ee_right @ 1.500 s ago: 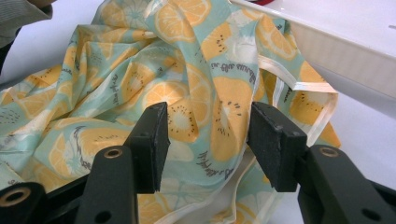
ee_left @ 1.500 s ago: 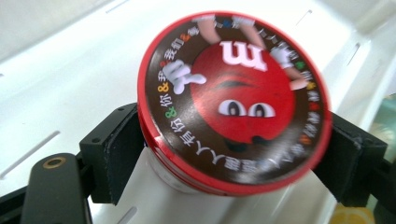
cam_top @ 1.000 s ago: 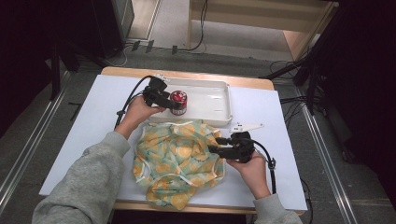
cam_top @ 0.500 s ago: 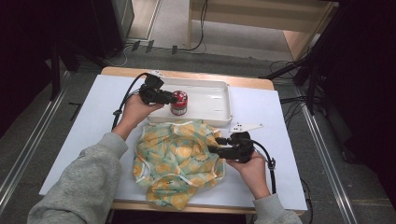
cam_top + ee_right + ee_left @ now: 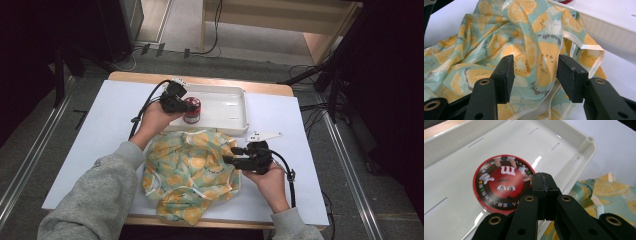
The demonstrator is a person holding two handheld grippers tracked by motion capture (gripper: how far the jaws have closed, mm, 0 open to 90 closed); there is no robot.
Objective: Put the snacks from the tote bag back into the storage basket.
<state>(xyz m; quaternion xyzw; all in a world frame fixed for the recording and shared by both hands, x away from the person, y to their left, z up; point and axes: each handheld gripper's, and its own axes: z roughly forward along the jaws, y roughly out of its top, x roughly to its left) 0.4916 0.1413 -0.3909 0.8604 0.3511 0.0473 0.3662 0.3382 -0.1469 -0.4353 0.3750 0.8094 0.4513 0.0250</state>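
Left hand-held gripper (image 5: 545,185) is being held clenched, its jaws just closed with nothing between them, beside the red candy tin (image 5: 192,110) standing in the white tray (image 5: 235,112) near the surface's far edge. Right hand-held gripper (image 5: 534,75) is being kept released around a fold of the lemon-print cloth (image 5: 187,172) lying by the near edge.

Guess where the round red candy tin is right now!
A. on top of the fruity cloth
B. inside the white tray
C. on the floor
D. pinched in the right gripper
B. The red candy tin sits on the flat bottom of the white tray, with the lemon-print cloth lying on the table beside the tray.
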